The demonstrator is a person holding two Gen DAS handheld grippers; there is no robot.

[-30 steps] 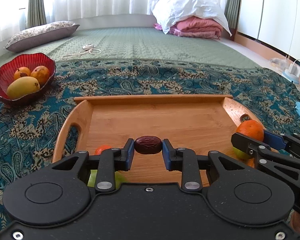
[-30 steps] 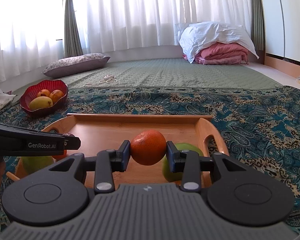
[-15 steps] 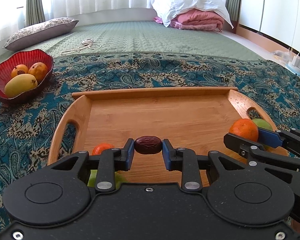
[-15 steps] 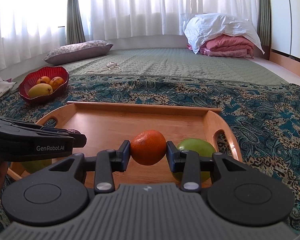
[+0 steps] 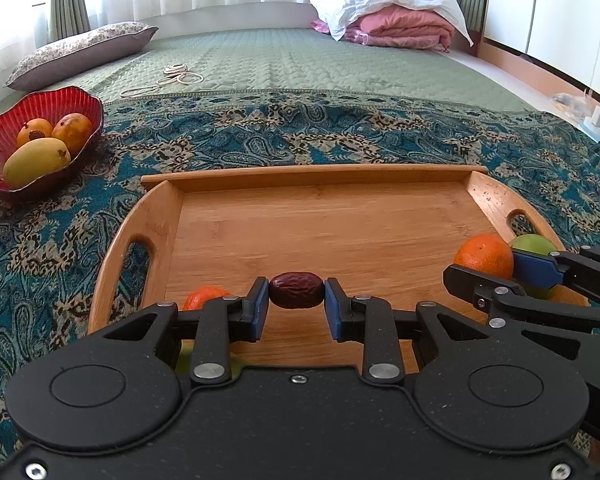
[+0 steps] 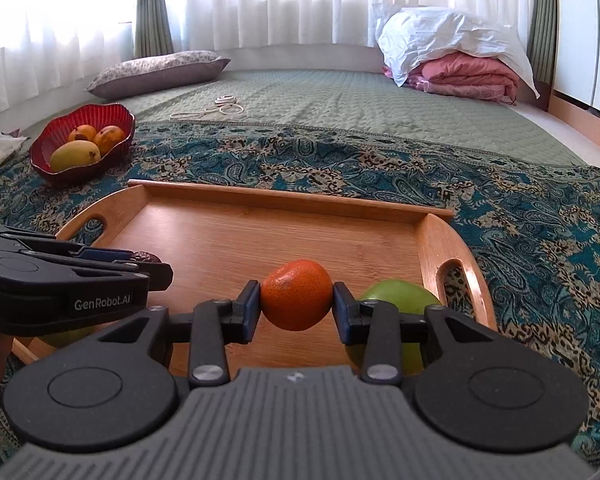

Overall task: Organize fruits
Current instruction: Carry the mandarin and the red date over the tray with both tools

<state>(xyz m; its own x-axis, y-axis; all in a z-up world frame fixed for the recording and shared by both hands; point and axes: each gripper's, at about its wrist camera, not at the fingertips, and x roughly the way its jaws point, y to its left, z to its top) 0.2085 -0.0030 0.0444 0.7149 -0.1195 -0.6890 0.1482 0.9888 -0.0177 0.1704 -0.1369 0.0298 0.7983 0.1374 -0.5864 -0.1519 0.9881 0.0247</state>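
Note:
My left gripper (image 5: 296,298) is shut on a dark red date (image 5: 296,290), held over the near part of a wooden tray (image 5: 320,176). My right gripper (image 6: 296,302) is shut on an orange tangerine (image 6: 296,294) above the tray's (image 6: 284,196) right side. A green fruit (image 6: 396,296) lies on the tray by its right handle, partly behind the right gripper. A second tangerine (image 5: 204,296) and a bit of green fruit show under the left gripper's fingers. From the left wrist view the right gripper (image 5: 484,268) with its tangerine (image 5: 482,254) is at the right.
A red bowl (image 5: 4,136) with a mango and two orange fruits sits on the patterned teal cloth (image 5: 300,136), left of the tray. Behind it lies a green quilted mat with a coiled cord (image 5: 180,76), a pillow (image 5: 80,50) and folded bedding (image 5: 388,4).
Both grippers have advanced over the tray and tilted down a little, keeping their fruits. More of the green fruit by the right handle now shows.

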